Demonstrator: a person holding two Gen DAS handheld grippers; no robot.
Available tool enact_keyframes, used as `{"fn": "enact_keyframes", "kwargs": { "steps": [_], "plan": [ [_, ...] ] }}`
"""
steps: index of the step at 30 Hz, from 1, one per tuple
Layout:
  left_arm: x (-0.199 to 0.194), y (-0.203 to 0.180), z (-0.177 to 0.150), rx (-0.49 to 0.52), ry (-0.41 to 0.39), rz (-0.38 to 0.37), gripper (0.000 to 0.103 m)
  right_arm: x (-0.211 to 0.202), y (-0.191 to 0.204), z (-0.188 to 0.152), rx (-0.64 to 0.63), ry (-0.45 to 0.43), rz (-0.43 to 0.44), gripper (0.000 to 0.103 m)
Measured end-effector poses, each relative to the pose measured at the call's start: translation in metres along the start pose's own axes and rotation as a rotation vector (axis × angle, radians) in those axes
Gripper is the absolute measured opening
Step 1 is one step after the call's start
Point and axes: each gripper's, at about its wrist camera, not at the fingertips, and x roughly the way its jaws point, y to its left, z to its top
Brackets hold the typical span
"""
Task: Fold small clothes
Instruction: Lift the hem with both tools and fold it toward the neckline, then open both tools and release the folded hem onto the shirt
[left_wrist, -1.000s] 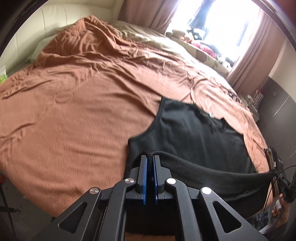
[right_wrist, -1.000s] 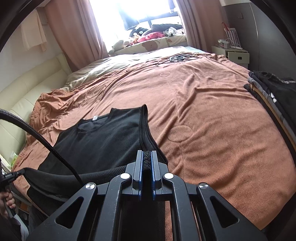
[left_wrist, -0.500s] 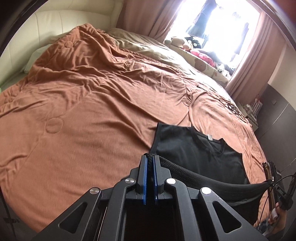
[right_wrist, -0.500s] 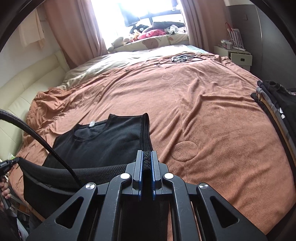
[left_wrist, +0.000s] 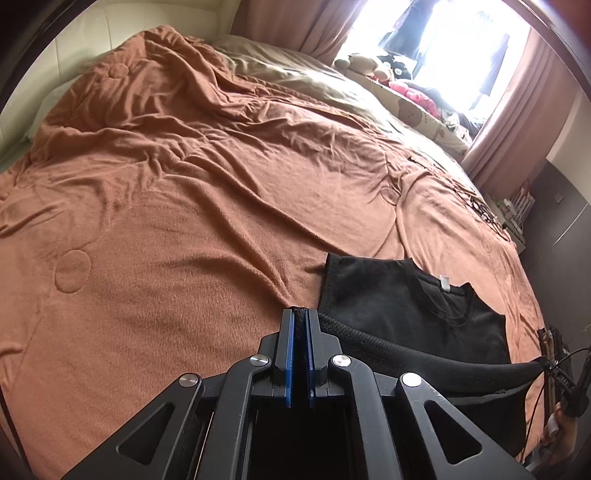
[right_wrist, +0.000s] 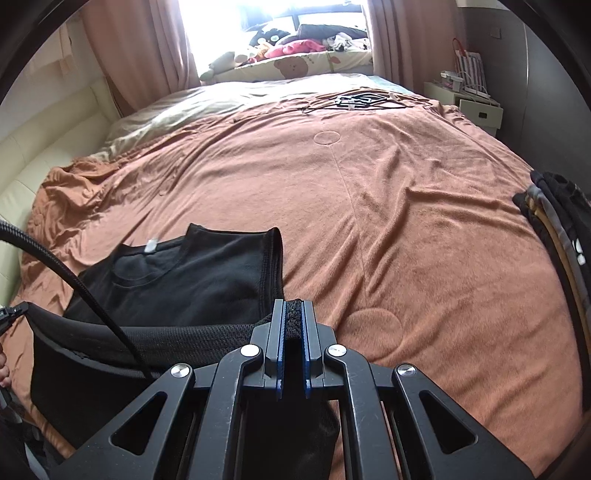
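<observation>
A black sleeveless top (left_wrist: 402, 306) (right_wrist: 192, 280) lies partly on the orange bedspread (left_wrist: 184, 206) (right_wrist: 406, 221), neck and white label toward the window. Its bottom hem is lifted off the bed and stretched taut between both grippers. My left gripper (left_wrist: 300, 317) is shut on one hem corner. My right gripper (right_wrist: 293, 314) is shut on the other corner, with mesh fabric bunched between its blue pads. The lower body of the top hangs under the grippers, hidden.
A stack of folded dark clothes (right_wrist: 554, 229) sits at the bed's right edge. Black cables (right_wrist: 362, 99) lie near the far end. Stuffed toys (right_wrist: 280, 44) line the windowsill, a white nightstand (right_wrist: 465, 99) stands at right, and a cream headboard (right_wrist: 37, 155) at left.
Both grippers have risen and pulled back toward the near edge with the hem; less of the top lies flat on the bed, and its shoulders have slid closer.
</observation>
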Motion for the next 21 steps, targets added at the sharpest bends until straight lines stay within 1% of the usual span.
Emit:
{"fn": "enact_keyframes", "kwargs": {
  "steps": [4,7,9,11,12,13,14,15,16,18,20,21],
  "plan": [
    [0.019,-0.002,0.009,0.004,0.018,0.014,0.006,0.020,0.001,0.011,0.011,0.012,-0.018,0.004],
    [0.034,-0.002,0.014,-0.002,0.045,0.008,0.006,0.029,-0.004,0.015,0.049,-0.005,-0.011,0.005],
    [0.040,-0.003,0.016,0.004,0.067,0.038,0.010,0.033,-0.006,0.014,0.074,0.003,-0.018,0.006],
    [0.041,-0.005,0.016,0.013,0.085,0.048,0.013,0.037,-0.006,0.014,0.083,0.032,-0.030,0.008],
    [0.040,-0.007,0.015,0.030,0.089,0.041,0.024,0.039,-0.007,0.014,0.085,0.045,-0.032,0.015],
    [0.039,-0.008,0.014,0.047,0.087,0.039,0.040,0.038,-0.008,0.014,0.085,0.052,-0.033,0.027],
    [0.037,-0.010,0.012,0.066,0.082,0.040,0.049,0.038,-0.008,0.014,0.082,0.055,-0.028,0.036],
    [0.033,-0.013,0.009,0.094,0.070,0.047,0.062,0.037,-0.009,0.013,0.077,0.054,-0.021,0.059],
    [0.031,-0.015,0.007,0.116,0.065,0.051,0.068,0.035,-0.009,0.012,0.065,0.052,-0.019,0.073],
    [0.030,-0.019,0.003,0.171,0.081,0.057,0.072,0.032,-0.008,0.009,0.037,0.055,-0.009,0.074],
    [0.032,-0.022,-0.002,0.212,0.115,0.061,0.072,0.031,-0.007,0.005,0.009,0.077,0.030,0.074],
    [0.035,-0.022,-0.005,0.238,0.142,0.066,0.072,0.031,-0.008,0.004,-0.003,0.087,0.034,0.074]
  ]
}}
